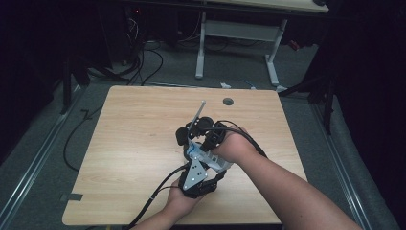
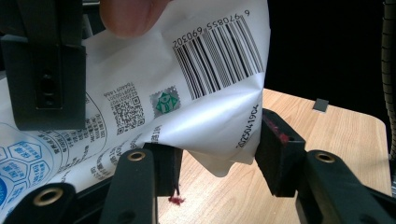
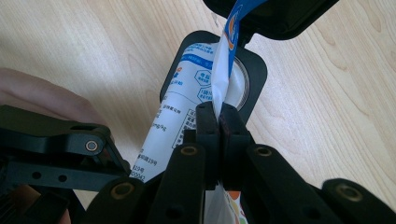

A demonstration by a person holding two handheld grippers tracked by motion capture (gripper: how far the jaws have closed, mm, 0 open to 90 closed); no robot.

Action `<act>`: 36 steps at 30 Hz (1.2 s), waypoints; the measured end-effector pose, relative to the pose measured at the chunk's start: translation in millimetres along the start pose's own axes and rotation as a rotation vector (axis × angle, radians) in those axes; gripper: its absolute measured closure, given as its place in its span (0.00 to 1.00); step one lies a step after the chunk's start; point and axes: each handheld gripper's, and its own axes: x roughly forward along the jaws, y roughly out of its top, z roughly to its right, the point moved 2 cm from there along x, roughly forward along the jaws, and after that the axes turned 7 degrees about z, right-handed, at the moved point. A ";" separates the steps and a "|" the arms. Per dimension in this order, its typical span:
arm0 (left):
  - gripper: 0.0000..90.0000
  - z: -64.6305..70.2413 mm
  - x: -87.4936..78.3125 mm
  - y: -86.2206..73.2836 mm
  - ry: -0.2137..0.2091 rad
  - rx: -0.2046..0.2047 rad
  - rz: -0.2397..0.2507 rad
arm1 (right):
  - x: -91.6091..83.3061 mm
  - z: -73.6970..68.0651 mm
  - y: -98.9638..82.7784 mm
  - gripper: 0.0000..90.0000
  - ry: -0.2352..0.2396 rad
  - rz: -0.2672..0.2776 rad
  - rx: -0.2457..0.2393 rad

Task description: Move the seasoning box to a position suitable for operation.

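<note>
The left hand [image 1: 179, 201] comes in at the near edge of the worktop [image 1: 124, 158] and holds the left hand-held gripper [image 1: 194, 179], which has a grey plate on top and a black cable running back past the arm. In the left gripper view its two black jaws stand apart, and the bottom corner of a white packet [image 2: 201, 107] hangs down between them. The left jaw sits right against the packet. The right jaw is just beside the packet's edge, and I cannot tell if it presses on it. The packet has a barcode, a small square code and blue shapes printed on it. A fingertip [image 2: 128, 16] rests on its top edge.

A little farther in, the right hand [image 1: 234, 146] holds the right hand-held gripper [image 1: 210, 139]. In the right gripper view its jaws are clenched tight on a thin folded edge of the packet [image 3: 219, 79], which stands up between the pads.

So the packet [image 1: 196, 153] is up off the wood, held between the two hand-held grippers near the middle of the worktop.

Past them, a thin grey rod [image 1: 196, 117] sticks up and leans toward the far side. Near the far edge there is a small round hole [image 1: 228, 101]. Behind the worktop, a white frame [image 1: 237, 43] stands on the grey floor with dark cables lying nearby
</note>
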 end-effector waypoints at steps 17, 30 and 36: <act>0.58 -0.2 0.9 -1.5 -0.003 -0.013 -0.004 | 2.4 0.8 0.8 0.98 -0.006 -0.013 0.004; 0.58 3.9 1.3 -5.3 -0.017 0.005 -0.011 | -0.9 0.7 -6.6 0.98 -0.003 -0.003 0.022; 0.59 6.1 1.5 -8.9 -0.022 0.024 -0.023 | -0.7 0.6 -10.5 0.98 0.002 -0.002 0.026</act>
